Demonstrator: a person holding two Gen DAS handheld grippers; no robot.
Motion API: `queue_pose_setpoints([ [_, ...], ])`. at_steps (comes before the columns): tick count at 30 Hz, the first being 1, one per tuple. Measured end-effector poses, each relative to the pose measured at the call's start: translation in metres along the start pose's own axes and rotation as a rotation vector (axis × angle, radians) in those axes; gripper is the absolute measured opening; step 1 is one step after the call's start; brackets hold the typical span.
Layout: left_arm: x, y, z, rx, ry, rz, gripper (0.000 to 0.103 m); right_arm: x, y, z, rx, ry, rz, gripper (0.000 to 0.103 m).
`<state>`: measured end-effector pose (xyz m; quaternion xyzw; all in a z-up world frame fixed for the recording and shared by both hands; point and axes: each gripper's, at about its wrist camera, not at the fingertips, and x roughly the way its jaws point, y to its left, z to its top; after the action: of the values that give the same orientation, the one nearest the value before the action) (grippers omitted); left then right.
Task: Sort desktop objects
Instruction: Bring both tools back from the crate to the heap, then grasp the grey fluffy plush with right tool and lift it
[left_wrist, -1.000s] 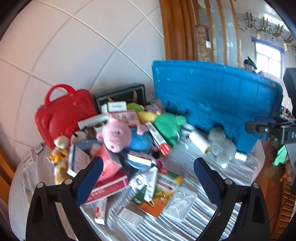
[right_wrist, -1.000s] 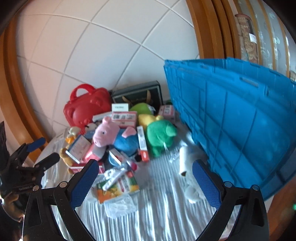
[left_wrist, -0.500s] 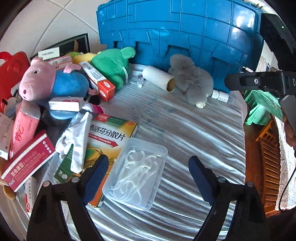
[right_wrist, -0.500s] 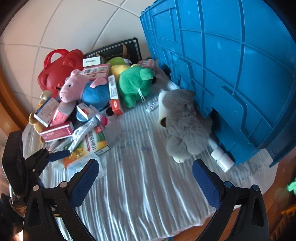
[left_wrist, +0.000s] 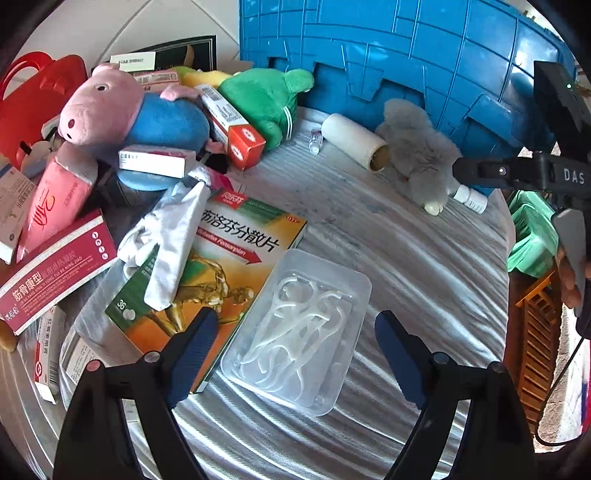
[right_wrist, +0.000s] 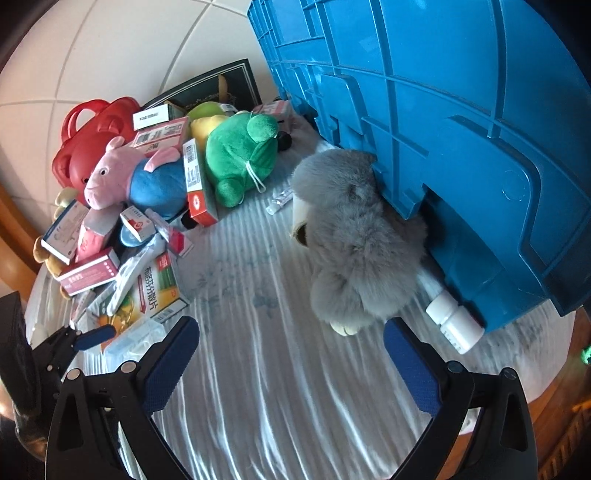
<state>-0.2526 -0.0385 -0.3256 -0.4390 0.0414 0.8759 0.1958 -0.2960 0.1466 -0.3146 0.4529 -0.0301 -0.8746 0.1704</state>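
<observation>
The left tongs (left_wrist: 295, 332) stand wide apart with nothing gripped; a clear box (left_wrist: 299, 328) of floss picks lies flat on the worktop (left_wrist: 424, 266) between the two pads, touching neither as far as the view shows; just beyond the left pad a green and orange carton (left_wrist: 221, 266) lies partly under the box's edge, with a crumpled white cloth (left_wrist: 173, 240) draped over it; further out to the left sits a heap of cartons, a pink pig toy (left_wrist: 122, 114) in a blue shirt and a green plush (left_wrist: 266, 99); ahead of these tongs a white roll (left_wrist: 354, 142) lies beside a grey plush (left_wrist: 421, 155), both close to the blue crate (left_wrist: 406, 48).

The right tongs (right_wrist: 291, 354) are likewise spread wide and empty, over bare striped cloth; the grey plush (right_wrist: 354, 243) lies just ahead of them, towards the right pad, pressed against the crate (right_wrist: 461, 129); a white bottle (right_wrist: 454, 321) lies on its side just beyond the right pad, its far end tucked under the crate wall; a small vial (right_wrist: 279, 197) rests further ahead, near the green plush (right_wrist: 240, 155); the left tongs (right_wrist: 88, 338) show at the lower left, beside the clear box (right_wrist: 135, 338).
</observation>
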Motion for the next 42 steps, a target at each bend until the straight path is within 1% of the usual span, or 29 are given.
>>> queue_pose_setpoints([
  [3,-0.002,-0.012,-0.002,0.028,0.016,-0.014,0.087,0.0,0.001,0.002,-0.015,-0.005,0.0,0.102],
  [4,-0.002,-0.017,-0.002,0.027,0.023,-0.029,0.087,0.0,0.001,0.003,-0.022,-0.01,-0.006,0.102],
  [6,-0.002,-0.026,-0.003,0.043,0.028,-0.048,0.083,0.002,0.001,0.004,-0.027,-0.009,-0.01,0.102],
  [8,0.003,-0.029,-0.003,0.052,0.044,-0.043,0.077,0.005,0.001,0.005,-0.021,-0.004,-0.012,0.102],
  [10,0.009,-0.024,-0.001,0.023,0.069,-0.025,0.076,0.01,-0.001,0.007,-0.015,0.001,-0.02,0.102],
  [12,0.011,-0.017,0.001,-0.016,0.065,-0.011,0.076,0.014,-0.002,0.009,-0.003,-0.008,-0.037,0.102],
  [15,0.013,-0.012,0.003,-0.045,0.062,0.001,0.076,0.019,-0.002,0.014,-0.013,-0.047,-0.093,0.102],
  [21,0.018,-0.015,0.005,-0.04,0.077,0.005,0.076,0.041,-0.007,0.027,-0.027,-0.099,-0.192,0.101],
  [23,0.02,-0.016,0.006,-0.045,0.084,0.003,0.076,0.05,-0.01,0.031,-0.012,-0.118,-0.222,0.095],
  [24,0.021,-0.016,0.006,-0.047,0.087,0.005,0.076,0.055,-0.011,0.034,-0.008,-0.122,-0.235,0.085],
  [25,0.022,-0.016,0.008,-0.048,0.09,0.003,0.075,0.062,-0.012,0.036,-0.003,-0.113,-0.246,0.072],
  [26,0.023,-0.016,0.009,-0.05,0.094,0.0,0.065,0.068,-0.014,0.038,0.001,-0.097,-0.24,0.063],
  [27,0.025,-0.017,0.01,-0.049,0.102,0.003,0.06,0.076,-0.015,0.039,0.002,-0.069,-0.232,0.05],
  [28,0.026,-0.017,0.012,-0.042,0.102,0.016,0.06,0.082,-0.016,0.039,-0.006,-0.047,-0.223,0.04],
  [29,0.027,-0.016,0.013,-0.047,0.102,0.01,0.06,0.083,-0.015,0.038,-0.027,-0.04,-0.213,0.031],
  [30,0.027,-0.015,0.013,-0.054,0.097,0.003,0.06,0.085,-0.012,0.037,-0.043,-0.017,-0.178,0.02],
  [31,0.027,-0.015,0.013,-0.054,0.096,0.003,0.06,0.086,-0.009,0.036,-0.053,0.006,-0.14,0.017],
  [34,0.025,-0.016,0.012,-0.055,0.099,0.001,0.06,0.085,0.003,0.026,-0.116,0.026,-0.087,0.014],
  [39,0.014,-0.016,0.005,-0.057,0.097,0.004,0.06,0.067,0.009,0.013,-0.101,0.044,0.019,0.013],
  [42,0.005,-0.014,-0.001,-0.067,0.096,0.009,0.06,0.055,0.02,0.002,-0.123,0.059,0.068,0.013],
])
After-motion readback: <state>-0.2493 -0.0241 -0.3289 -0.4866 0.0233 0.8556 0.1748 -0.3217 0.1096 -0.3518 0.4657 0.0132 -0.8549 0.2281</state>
